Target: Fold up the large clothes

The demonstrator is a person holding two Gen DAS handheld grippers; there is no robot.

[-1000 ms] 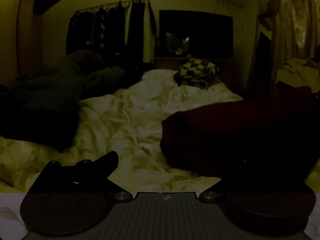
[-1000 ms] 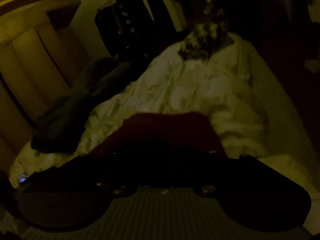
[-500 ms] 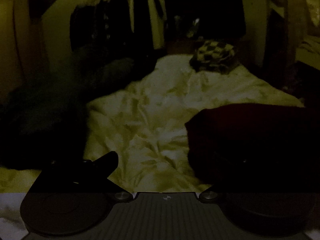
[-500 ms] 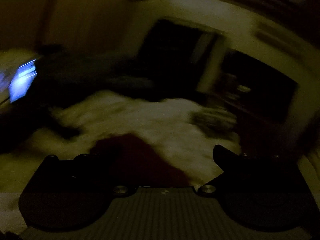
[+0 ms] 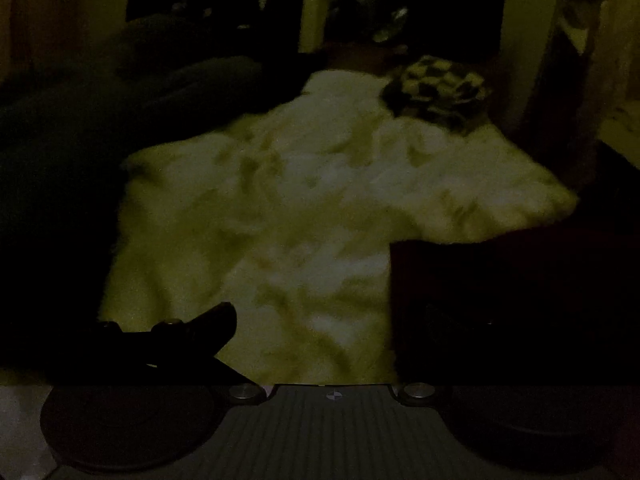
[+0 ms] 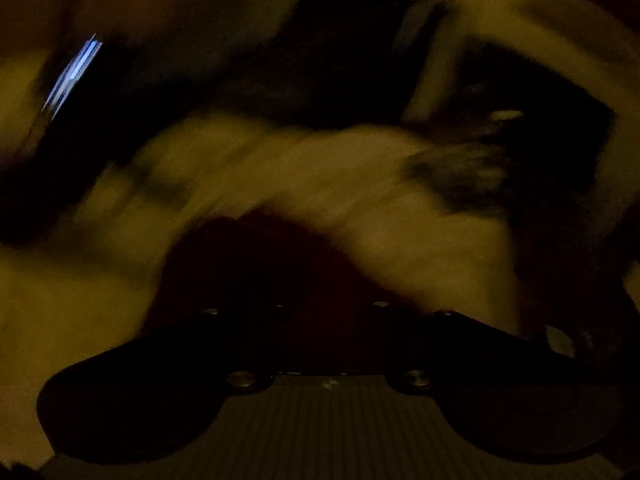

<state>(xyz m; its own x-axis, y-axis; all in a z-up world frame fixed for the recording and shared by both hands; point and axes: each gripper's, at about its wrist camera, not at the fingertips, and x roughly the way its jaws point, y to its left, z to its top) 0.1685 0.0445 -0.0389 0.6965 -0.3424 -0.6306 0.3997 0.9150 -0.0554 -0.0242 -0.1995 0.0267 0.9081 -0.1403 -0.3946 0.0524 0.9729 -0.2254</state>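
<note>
A dark red garment (image 5: 500,304) lies folded on the pale bed cover (image 5: 304,216), at the right in the left wrist view. My left gripper (image 5: 316,332) is open; its left finger (image 5: 212,320) shows over the cover, and its right finger is lost in the dark against the garment's left edge. In the blurred right wrist view the same garment (image 6: 256,264) lies just ahead of my right gripper (image 6: 312,320). Its jaws look close together over the cloth, but the dark hides whether they grip it.
A dark blanket heap (image 5: 80,152) fills the bed's left side. A checkered cloth (image 5: 436,88) lies at the far end. Dark clothes hang on the back wall (image 5: 208,4). A lit screen (image 6: 72,76) glows at the left in the right wrist view.
The left gripper moved forward and left, so the garment slid to the right of its view. The right gripper swung fast; its jaws looked open half a second ago and now look closer.
</note>
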